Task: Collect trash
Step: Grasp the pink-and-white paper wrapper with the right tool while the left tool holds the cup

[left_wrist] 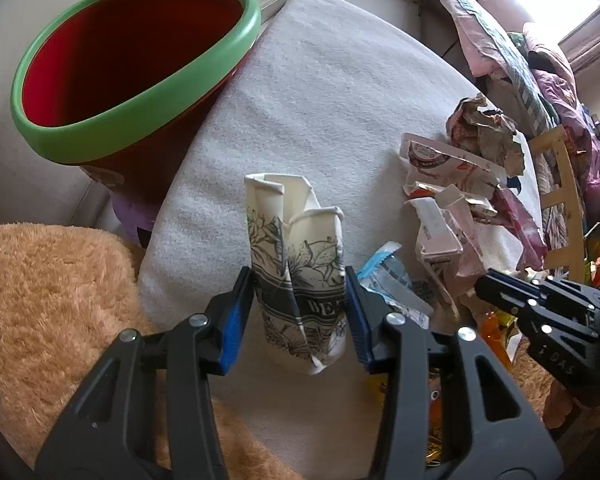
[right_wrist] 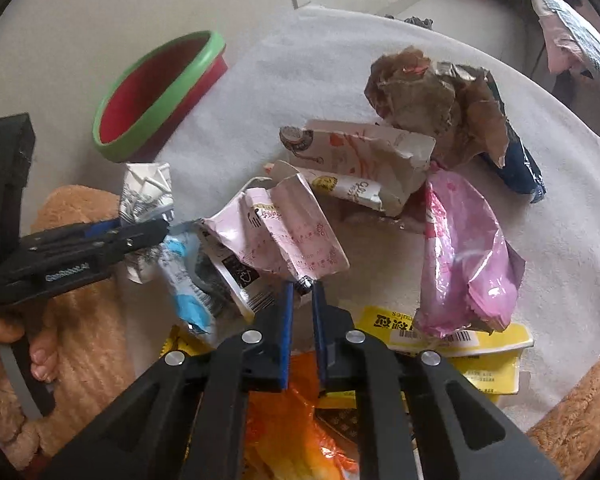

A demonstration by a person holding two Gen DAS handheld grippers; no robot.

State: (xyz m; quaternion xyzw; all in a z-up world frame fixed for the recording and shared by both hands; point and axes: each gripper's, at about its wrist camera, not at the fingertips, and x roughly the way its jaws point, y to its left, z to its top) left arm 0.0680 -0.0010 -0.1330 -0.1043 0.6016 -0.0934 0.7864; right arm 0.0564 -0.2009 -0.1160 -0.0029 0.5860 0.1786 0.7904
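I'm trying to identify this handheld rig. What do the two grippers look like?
Both look alike: the left gripper and right gripper have matte black plastic scissor-style arms with triangular cutouts, silver pivot rivets, and blue ribbed pads. White lettering, too blurred to read, marks the body.

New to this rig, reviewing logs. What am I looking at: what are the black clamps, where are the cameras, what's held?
No robot here: a person holds two hand-operated clamps, each carrying a fisheye camera that looks along its fingers. The left wrist view shows the left tool shut on a crushed paper cup, with a red bin with a green rim behind it. The right wrist view shows the right tool pinching the corner of a pink-white wrapper. Both work over a white cloth strewn with trash: a pink bag, a brown crumpled bag, a yellow packet.
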